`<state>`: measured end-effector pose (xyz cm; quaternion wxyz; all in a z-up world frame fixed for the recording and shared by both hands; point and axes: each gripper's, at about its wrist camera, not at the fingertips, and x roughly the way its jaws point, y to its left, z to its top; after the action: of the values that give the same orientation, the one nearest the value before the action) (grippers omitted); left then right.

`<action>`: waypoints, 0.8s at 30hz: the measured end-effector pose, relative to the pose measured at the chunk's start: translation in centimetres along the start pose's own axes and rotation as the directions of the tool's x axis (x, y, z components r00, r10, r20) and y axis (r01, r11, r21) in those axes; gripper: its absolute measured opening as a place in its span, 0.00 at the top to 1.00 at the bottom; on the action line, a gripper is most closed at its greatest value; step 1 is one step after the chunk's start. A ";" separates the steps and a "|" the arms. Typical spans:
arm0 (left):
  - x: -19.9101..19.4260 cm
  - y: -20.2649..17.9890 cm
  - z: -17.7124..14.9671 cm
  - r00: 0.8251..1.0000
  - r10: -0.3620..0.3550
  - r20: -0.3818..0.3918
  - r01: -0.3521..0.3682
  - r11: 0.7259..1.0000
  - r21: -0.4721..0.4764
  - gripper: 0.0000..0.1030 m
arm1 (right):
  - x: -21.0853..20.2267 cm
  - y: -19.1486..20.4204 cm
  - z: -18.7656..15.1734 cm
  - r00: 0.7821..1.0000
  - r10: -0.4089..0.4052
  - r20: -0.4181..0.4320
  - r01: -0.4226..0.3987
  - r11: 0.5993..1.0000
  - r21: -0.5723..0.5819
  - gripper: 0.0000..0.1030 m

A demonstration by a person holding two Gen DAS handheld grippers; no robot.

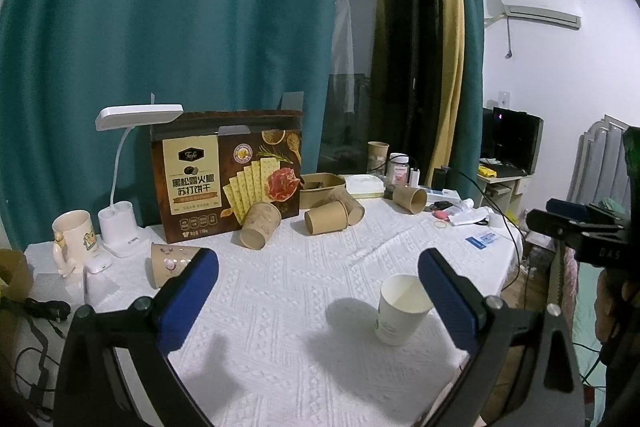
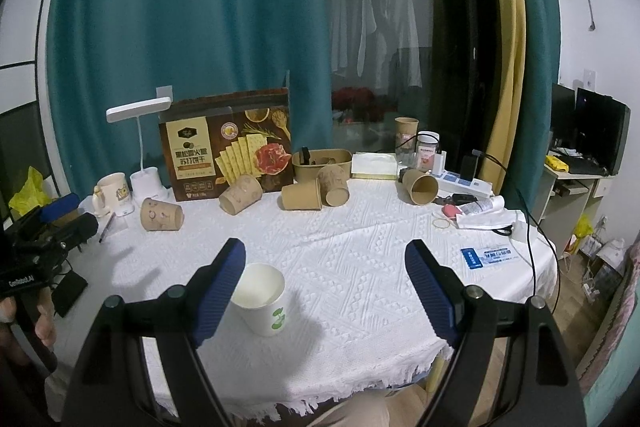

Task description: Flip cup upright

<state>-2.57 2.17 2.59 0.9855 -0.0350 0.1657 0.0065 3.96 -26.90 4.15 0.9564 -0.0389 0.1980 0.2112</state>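
A white paper cup [image 1: 401, 309] stands upright, mouth up, on the white tablecloth [image 1: 288, 291]; it also shows in the right wrist view [image 2: 262, 299]. My left gripper [image 1: 318, 267] is open and empty, its right finger just right of the cup. My right gripper [image 2: 325, 257] is open and empty, its left finger just left of the cup. Several brown paper cups lie on their sides further back: one at the left [image 1: 172, 263] [image 2: 161, 214], one by the box [image 1: 260, 225], two together [image 1: 332, 217], one at the right [image 1: 410, 198].
A cracker box [image 1: 228, 171], a white desk lamp [image 1: 132, 163], a mug [image 1: 74, 239] and a brown bowl [image 1: 322, 189] line the back. Jars, a power strip [image 2: 464, 183], a blue card [image 2: 490, 255] and cables sit at the right. The table's front edge is fringed [image 2: 320, 403].
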 end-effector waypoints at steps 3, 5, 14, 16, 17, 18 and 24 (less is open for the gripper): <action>0.0 0.0 0.0 1.000 -0.002 -0.001 0.002 1.000 0.001 0.03 | 0.3 0.1 -0.3 1.000 0.001 -0.003 -0.001 1.000 0.003 0.22; 0.1 -0.1 -0.1 1.000 -0.004 -0.002 0.004 1.000 0.002 0.03 | 0.5 0.1 -0.4 1.000 0.002 -0.006 -0.002 1.000 0.005 0.22; 0.4 -0.4 -0.3 1.000 -0.006 -0.009 0.006 1.000 0.003 0.03 | 0.7 0.0 -0.6 1.000 0.004 -0.011 -0.004 1.000 0.010 0.22; 0.3 -0.6 -0.3 1.000 -0.007 -0.006 0.007 1.000 0.002 0.03 | 0.7 0.0 -0.7 1.000 0.003 -0.011 -0.002 1.000 0.011 0.22; 0.4 -0.6 -0.3 1.000 -0.007 -0.005 0.007 1.000 0.002 0.03 | 0.7 0.0 -0.6 1.000 0.004 -0.012 -0.004 1.000 0.011 0.22; 0.3 -0.7 -0.3 1.000 -0.008 -0.005 0.008 1.000 0.002 0.03 | 0.7 0.0 -0.6 1.000 0.004 -0.011 -0.003 1.000 0.010 0.22; 0.2 -0.8 -0.2 1.000 -0.009 -0.004 0.009 1.000 0.002 0.03 | 0.7 -0.1 -0.6 1.000 0.004 -0.011 -0.003 1.000 0.011 0.22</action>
<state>-2.42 1.36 2.35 0.9853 -0.0350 0.1675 0.0019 4.35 -26.79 3.33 0.9551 -0.0344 0.2045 0.2115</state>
